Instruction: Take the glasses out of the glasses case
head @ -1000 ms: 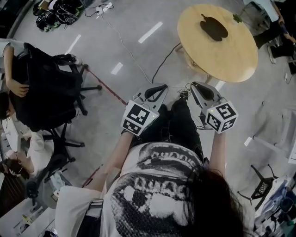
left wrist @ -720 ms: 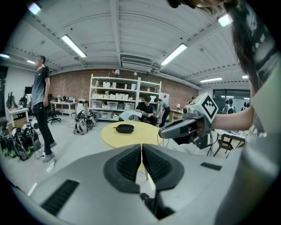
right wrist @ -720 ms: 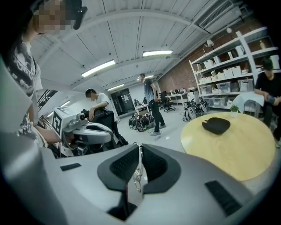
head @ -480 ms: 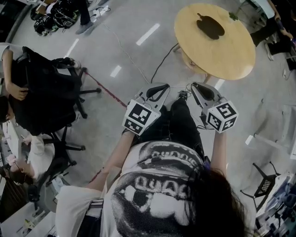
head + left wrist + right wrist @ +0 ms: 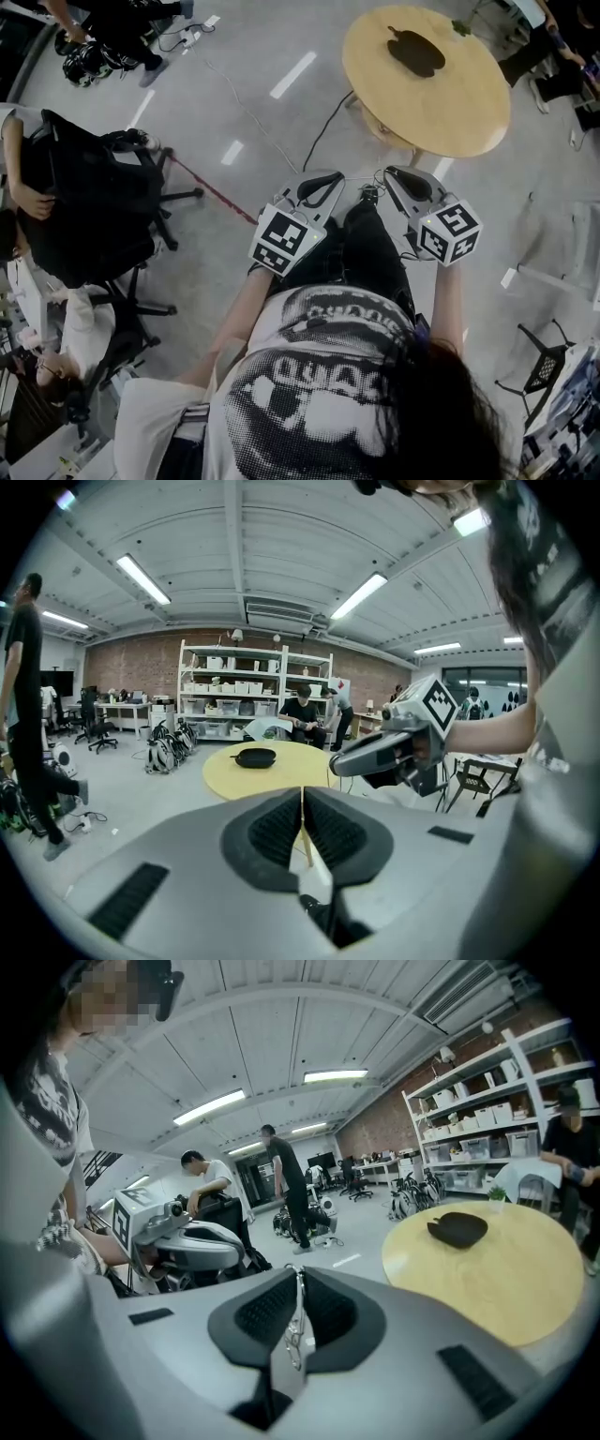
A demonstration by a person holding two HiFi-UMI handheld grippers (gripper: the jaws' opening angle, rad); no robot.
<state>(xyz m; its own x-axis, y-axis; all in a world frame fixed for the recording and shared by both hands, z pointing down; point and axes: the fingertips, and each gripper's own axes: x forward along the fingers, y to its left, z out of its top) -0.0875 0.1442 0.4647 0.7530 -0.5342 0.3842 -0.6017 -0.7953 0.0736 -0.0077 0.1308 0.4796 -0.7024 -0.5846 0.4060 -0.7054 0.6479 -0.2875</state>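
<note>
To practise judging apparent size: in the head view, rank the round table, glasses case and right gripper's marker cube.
1. round table
2. marker cube, helped by being nearer the camera
3. glasses case, slightly smaller-looking

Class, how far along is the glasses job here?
Done: nothing. The glasses case lies on the round table, apparently closed. In hand: nothing; the left gripper and right gripper are shut, empty, short of the table. Left: reach the case, open it, empty it.

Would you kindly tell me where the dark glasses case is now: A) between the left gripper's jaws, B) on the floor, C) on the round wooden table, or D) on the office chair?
C: the glasses case lies on the round table, dark against its pale top.
</note>
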